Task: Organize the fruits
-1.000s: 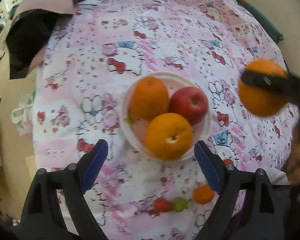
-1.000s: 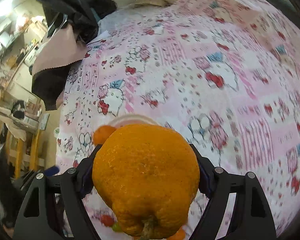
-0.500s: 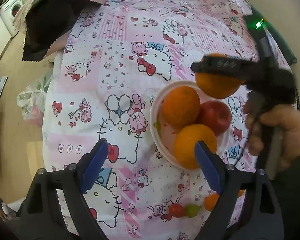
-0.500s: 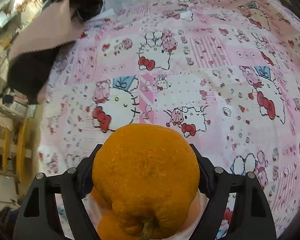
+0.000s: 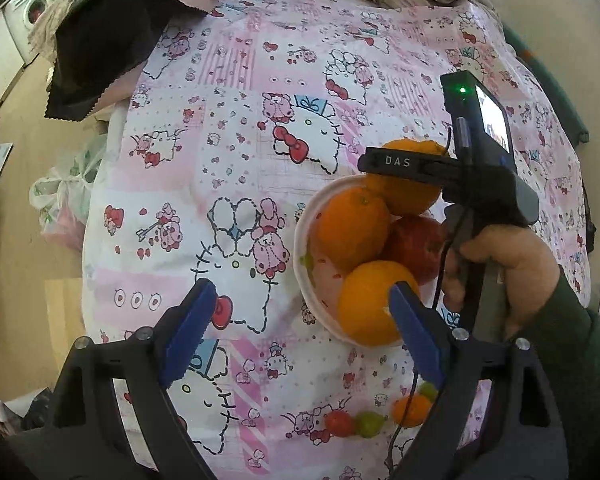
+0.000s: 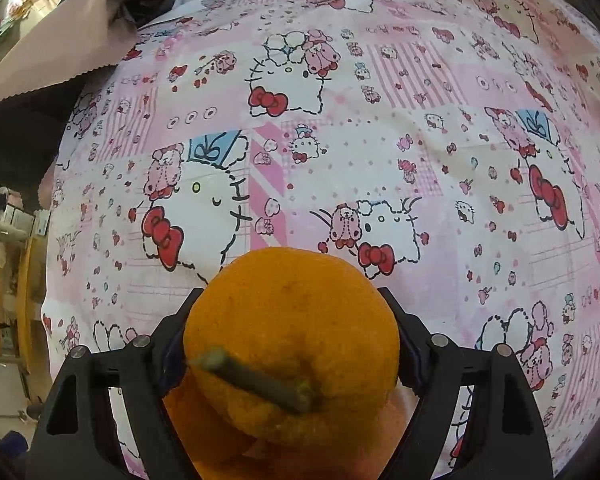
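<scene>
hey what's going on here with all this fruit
A person is gathering fruit into a white bowl on a pink cartoon-print cloth. The right gripper is shut on a stemmed orange, holding it at the bowl's far edge, above two oranges and an apple. The left gripper hovers open nearby, holding nothing.

Clamped orange [image 5: 410,184] over full bowl [image 5: 306,240]
</scene>
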`<state>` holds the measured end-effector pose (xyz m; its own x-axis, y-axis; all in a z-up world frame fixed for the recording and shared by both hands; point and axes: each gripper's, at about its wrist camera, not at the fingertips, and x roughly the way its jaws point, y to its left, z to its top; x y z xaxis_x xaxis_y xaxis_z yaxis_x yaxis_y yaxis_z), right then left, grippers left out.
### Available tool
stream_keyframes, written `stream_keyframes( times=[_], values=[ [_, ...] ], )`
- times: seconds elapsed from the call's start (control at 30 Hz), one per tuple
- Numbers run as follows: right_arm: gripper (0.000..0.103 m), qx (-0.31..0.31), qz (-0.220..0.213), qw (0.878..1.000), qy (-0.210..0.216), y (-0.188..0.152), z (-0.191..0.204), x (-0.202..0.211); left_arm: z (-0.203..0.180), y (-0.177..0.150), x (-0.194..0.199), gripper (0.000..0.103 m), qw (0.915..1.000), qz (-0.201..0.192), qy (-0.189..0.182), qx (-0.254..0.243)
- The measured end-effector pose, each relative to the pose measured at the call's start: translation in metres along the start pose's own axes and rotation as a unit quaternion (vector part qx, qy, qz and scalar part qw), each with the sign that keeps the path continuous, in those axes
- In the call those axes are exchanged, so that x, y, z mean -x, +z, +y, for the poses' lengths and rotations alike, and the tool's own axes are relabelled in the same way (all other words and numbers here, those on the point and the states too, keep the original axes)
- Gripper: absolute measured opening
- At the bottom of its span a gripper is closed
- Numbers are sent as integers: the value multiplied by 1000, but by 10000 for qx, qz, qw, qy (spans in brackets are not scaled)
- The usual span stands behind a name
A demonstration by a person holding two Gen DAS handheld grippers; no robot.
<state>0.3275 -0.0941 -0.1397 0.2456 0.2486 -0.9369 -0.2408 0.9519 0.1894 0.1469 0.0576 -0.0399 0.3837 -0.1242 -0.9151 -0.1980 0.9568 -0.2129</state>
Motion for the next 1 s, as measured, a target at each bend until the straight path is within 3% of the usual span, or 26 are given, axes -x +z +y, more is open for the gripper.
stream_keyframes(
  times=[0.23, 0.5, 0.77, 1.0],
  values=[
    [87, 54, 100, 9998, 178, 0, -2, 6, 4, 0, -3, 86, 10000, -15, 56, 25],
    [92, -3, -240, 9992, 314, -11, -15, 64, 0, -2, 2, 86, 9998, -155, 91, -77],
    [92, -165, -615, 9968, 481, -60, -32, 146, -3, -10, 7, 86, 9996, -233, 84, -108],
    [92, -265, -663, 9959, 550, -108, -44, 181, -13, -24, 10, 86, 9991, -268, 105, -324]
  ],
)
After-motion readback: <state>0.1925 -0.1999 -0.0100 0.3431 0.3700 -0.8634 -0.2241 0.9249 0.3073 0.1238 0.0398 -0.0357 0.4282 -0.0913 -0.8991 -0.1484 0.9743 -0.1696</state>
